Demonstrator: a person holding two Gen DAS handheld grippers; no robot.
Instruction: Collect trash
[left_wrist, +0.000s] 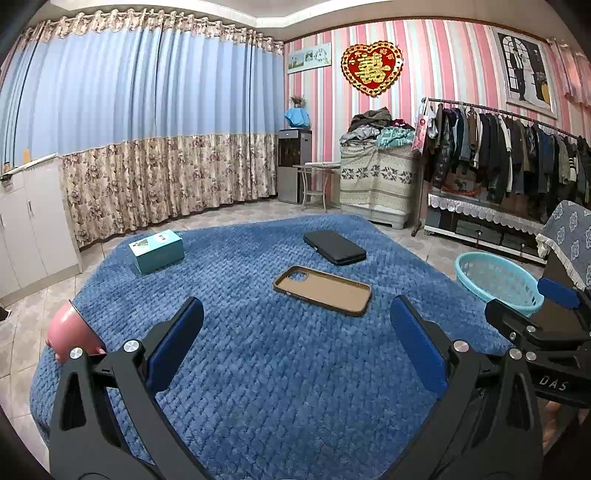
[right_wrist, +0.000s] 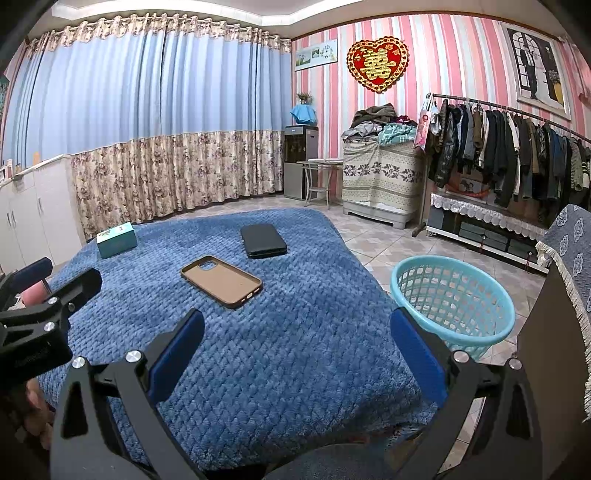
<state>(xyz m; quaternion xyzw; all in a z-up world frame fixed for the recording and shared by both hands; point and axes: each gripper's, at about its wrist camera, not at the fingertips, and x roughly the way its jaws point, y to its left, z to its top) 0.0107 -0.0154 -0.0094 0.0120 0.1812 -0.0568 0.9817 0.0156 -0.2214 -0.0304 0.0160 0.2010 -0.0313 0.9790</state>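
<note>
Both grippers hover over the near edge of a blue quilted bed (left_wrist: 258, 369), jaws wide apart and holding nothing: the left gripper (left_wrist: 295, 332) and the right gripper (right_wrist: 297, 341). A brown phone case (left_wrist: 322, 290) lies open-side up mid-bed, long axis running far-left to near-right, camera cutout at the far-left end. Beyond it lie a black wallet (left_wrist: 334, 247) and, far left, a teal box (left_wrist: 157, 251). The right view shows the whole turquoise basket (right_wrist: 454, 299) on the floor to the right; the left view alone shows a pink cup (left_wrist: 70, 332) clearly at the bed's left edge
</note>
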